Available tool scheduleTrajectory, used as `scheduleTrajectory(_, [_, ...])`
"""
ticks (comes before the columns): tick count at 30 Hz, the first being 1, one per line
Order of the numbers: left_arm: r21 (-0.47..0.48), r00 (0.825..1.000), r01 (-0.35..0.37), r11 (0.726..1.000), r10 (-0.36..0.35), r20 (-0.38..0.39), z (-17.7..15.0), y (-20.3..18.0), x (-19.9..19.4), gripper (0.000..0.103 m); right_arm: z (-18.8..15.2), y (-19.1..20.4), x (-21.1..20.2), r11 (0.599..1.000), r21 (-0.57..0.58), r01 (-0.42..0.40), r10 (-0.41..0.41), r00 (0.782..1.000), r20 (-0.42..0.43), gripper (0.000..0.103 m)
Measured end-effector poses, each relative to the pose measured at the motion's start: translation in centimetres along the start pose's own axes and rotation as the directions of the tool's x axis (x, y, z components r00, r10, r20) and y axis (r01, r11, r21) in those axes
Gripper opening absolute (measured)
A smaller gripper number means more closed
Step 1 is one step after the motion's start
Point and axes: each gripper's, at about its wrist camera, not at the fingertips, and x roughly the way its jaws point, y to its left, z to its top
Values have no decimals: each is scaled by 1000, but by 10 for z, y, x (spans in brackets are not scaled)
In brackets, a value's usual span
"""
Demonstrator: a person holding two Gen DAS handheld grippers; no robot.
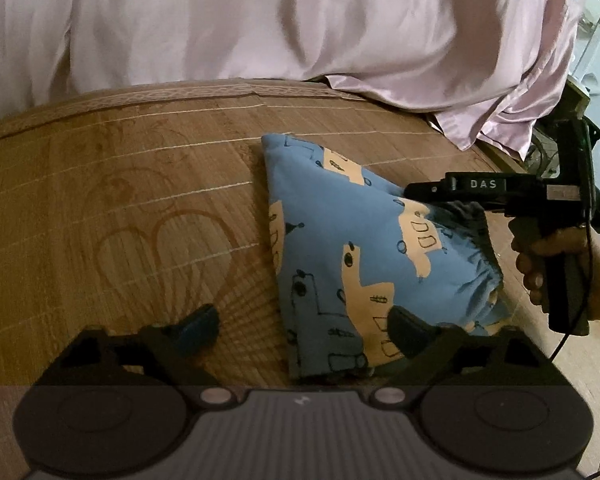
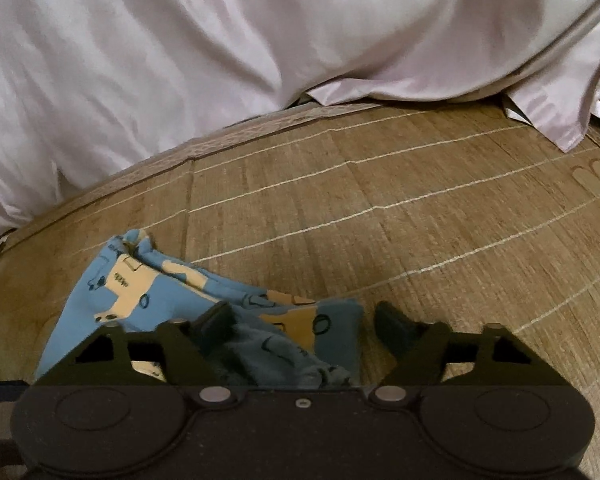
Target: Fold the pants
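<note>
A: Risk w/ left hand-held gripper (image 1: 304, 322): released, one finger above the pants (image 1: 356, 256), which lie folded on the bamboo mat (image 1: 120, 200). A careless clench could drag the top layer, undoing the fold.

B: Right hand-held gripper (image 2: 300, 320) also released over the waistband; same snag risk. Containers: none visible.

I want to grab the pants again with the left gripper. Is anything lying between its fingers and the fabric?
Nothing visible is in the way. The left gripper is open right at the near edge of the pants, with only bare mat around. The right gripper sits at the far side.
</note>
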Motion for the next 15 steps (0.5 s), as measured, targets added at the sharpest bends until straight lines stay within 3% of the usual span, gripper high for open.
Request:
scheduleTrajectory(3, [0, 1000, 27, 1000, -27, -10, 1, -1, -1, 84, 0, 1, -3, 1000, 8, -16, 16, 1000, 2, 63])
scheduleTrajectory(8, [-50, 997, 74, 996, -75, -28, 2, 1, 0, 78, 1, -10, -6, 991, 118, -55, 54, 998, 10, 63])
scheduleTrajectory(11, [-56, 997, 70, 996, -72, -31, 3, 2, 0, 75, 0, -11, -5, 993, 107, -45, 45, 999, 4, 62])
scheduleTrajectory(15, [-68, 997, 69, 995, -72, -33, 4, 5, 1, 66, 2, 2, -5, 1000, 27, 8, -8, 1000, -26, 44])
